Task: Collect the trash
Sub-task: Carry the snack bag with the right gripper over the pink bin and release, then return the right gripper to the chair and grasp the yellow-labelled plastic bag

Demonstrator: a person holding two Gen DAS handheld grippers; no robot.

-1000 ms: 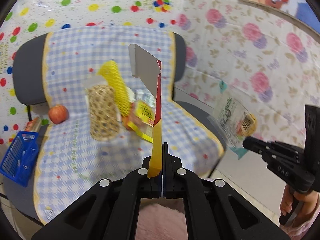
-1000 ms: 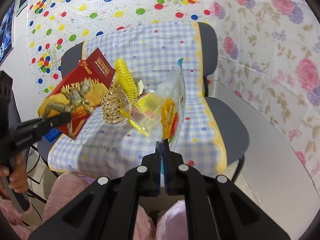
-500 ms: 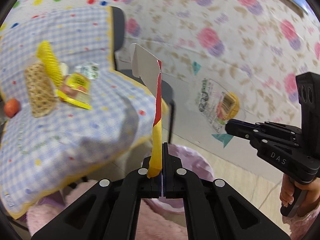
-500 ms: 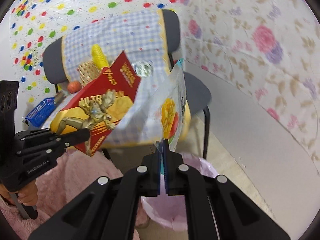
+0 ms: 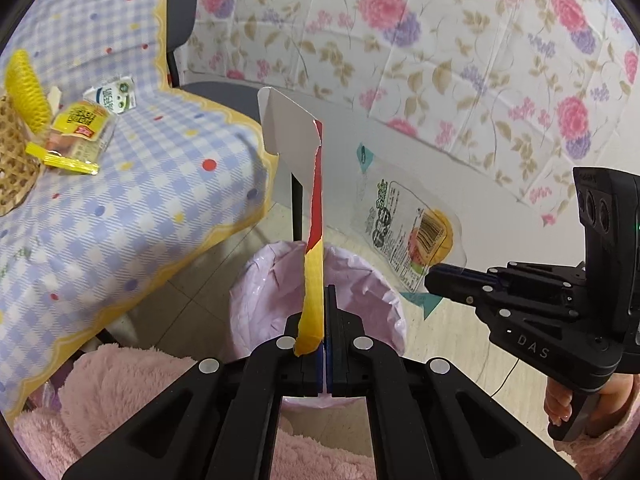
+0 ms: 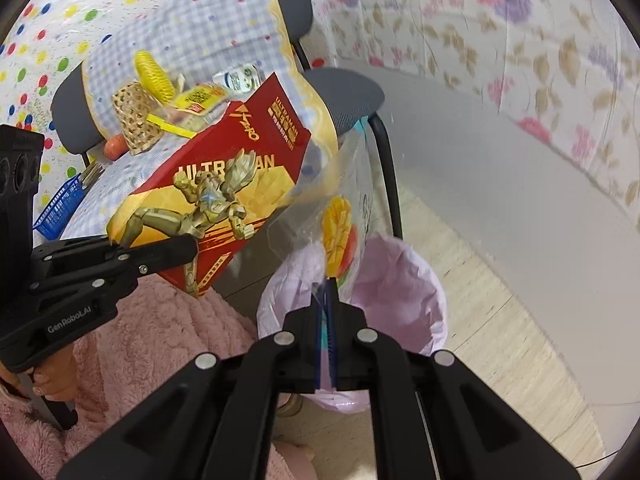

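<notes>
Left wrist view: the left gripper (image 5: 324,320) has its jaws clamped on the bottom edge of a flat red-and-yellow cardboard box panel (image 5: 310,200), which stands up edge-on with its long axis running straight away from the jaws. The pink-lined round trash bin (image 5: 280,276) sits right below and just ahead of them, so I'd say it only needs letting go.

Right wrist view: the right gripper (image 6: 327,312) has its jaws shut on a clear plastic snack wrapper (image 6: 340,220) that hangs over the bin's (image 6: 408,276) left rim. Both hands look about equally near the bin; more trash lies on the checked-cloth chair (image 6: 192,32) beyond it.
</notes>
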